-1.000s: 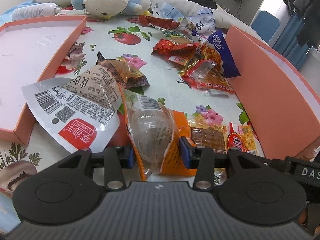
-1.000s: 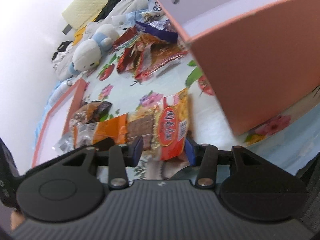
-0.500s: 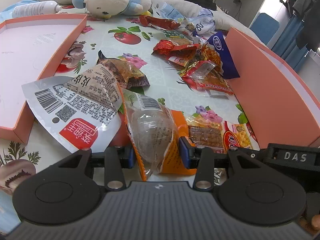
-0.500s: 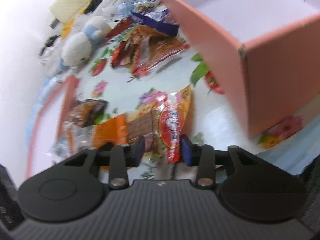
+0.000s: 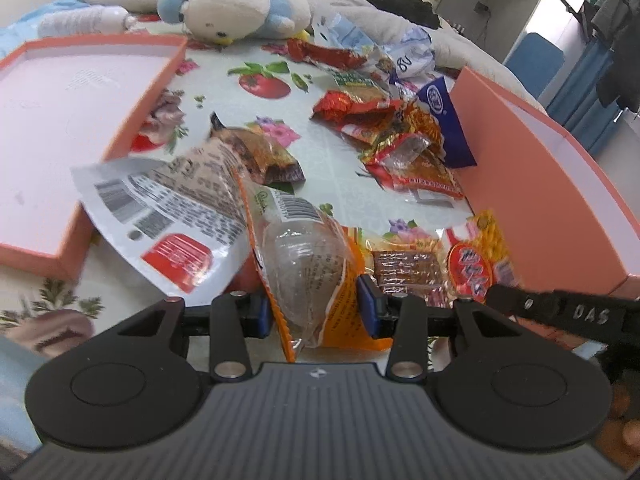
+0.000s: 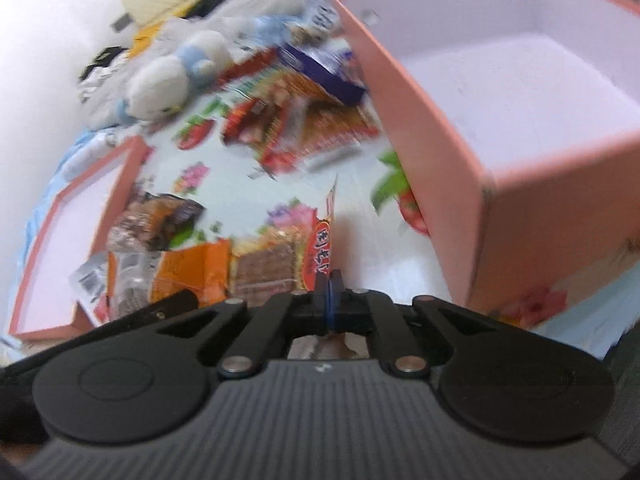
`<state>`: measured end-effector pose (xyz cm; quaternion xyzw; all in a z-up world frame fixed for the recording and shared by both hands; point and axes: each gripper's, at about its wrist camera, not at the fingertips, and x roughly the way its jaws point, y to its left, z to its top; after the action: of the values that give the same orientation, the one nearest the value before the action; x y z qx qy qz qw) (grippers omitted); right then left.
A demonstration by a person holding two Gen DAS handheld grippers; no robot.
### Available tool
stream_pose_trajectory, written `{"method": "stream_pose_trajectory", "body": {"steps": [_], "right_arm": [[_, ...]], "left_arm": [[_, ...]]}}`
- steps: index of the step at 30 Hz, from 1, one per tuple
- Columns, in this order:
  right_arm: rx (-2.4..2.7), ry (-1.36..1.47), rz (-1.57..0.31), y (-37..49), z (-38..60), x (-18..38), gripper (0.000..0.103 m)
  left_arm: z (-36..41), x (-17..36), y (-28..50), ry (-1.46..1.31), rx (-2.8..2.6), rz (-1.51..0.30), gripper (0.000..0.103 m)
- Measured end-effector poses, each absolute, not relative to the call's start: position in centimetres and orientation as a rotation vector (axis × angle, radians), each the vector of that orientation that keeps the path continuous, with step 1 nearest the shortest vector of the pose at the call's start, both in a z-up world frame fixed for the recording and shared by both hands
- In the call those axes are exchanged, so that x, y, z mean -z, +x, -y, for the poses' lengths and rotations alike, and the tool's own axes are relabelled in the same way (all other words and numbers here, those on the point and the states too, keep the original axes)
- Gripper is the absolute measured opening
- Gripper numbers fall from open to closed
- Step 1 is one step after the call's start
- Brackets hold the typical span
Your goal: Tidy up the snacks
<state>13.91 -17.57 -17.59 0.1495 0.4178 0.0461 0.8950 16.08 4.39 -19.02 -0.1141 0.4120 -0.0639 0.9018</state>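
My left gripper is shut on an orange and clear snack bag lying on the floral tablecloth. A white packet with a barcode leans against it on the left. My right gripper is shut on the edge of a red and yellow snack packet, which also shows in the left wrist view beside a brown wafer packet. The deep pink box stands open just right of that packet. The right wrist view is blurred.
A shallow pink lid lies at the left. A heap of red and blue snack packets sits mid-table. A white and blue plush toy and bedding lie at the back. A dark brown snack bag lies centre.
My right gripper's fingers have closed from a wide gap onto the red and yellow packet and lifted toward the pink box. My left gripper keeps its hold on the orange bag.
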Motion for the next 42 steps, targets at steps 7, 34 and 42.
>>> {"method": "stream_pose_trajectory", "body": {"steps": [7, 34, 42], "right_arm": [[-0.183, 0.283, -0.822, 14.0, 17.6, 13.3, 0.002], [-0.309, 0.178, -0.668, 18.0, 22.7, 0.5, 0.003], [-0.363, 0.201, -0.728, 15.5, 20.8, 8.2, 0.010]], "left_arm": [[-4.6, 14.9, 15.0, -0.226, 0.104, -0.835, 0.046], [2.5, -0.5, 19.6, -0.060, 0.222, -0.698, 0.046], [2.4, 5.0, 18.4, -0.046, 0.199, -0.786, 0.046]]}}
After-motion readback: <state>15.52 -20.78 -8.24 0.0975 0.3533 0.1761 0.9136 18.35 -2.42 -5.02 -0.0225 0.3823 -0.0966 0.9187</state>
